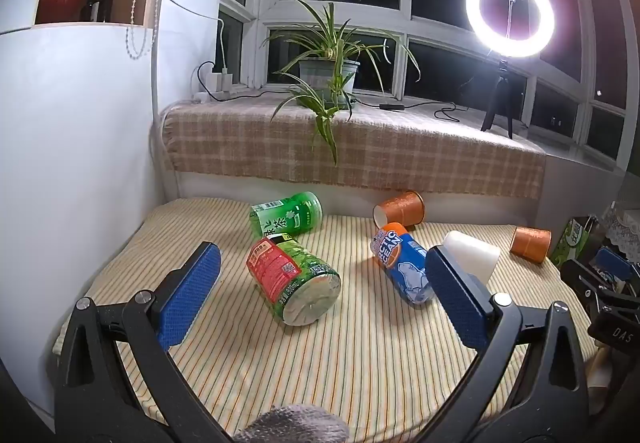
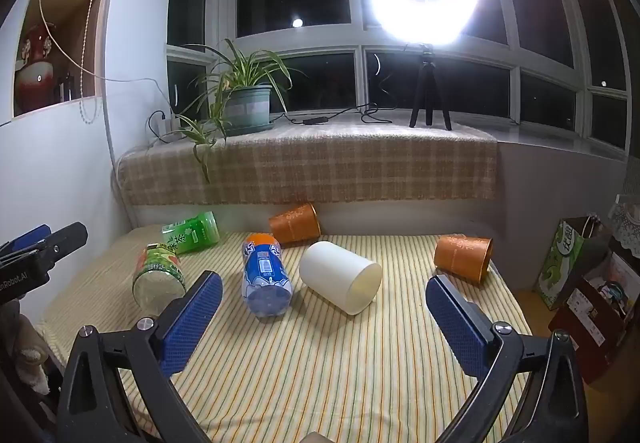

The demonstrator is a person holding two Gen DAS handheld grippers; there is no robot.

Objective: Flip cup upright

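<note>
Lying on its side at centre frame on the striped worktop [image 2: 320,371], the white cup [image 2: 340,277] sits beside a blue bottle [image 2: 264,279]; 2 orange cups [image 2: 295,229] and 2 green bottles [image 2: 158,275] surround it. Left tongs [image 1: 322,281] and right tongs [image 2: 324,299] gape, empty. Only the right view shows the cup's mouth.

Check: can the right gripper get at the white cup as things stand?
Probably yes. The right gripper is open, and the white cup lies on its side ahead of its fingers, nothing between; the blue bottle lies close alongside.
</note>
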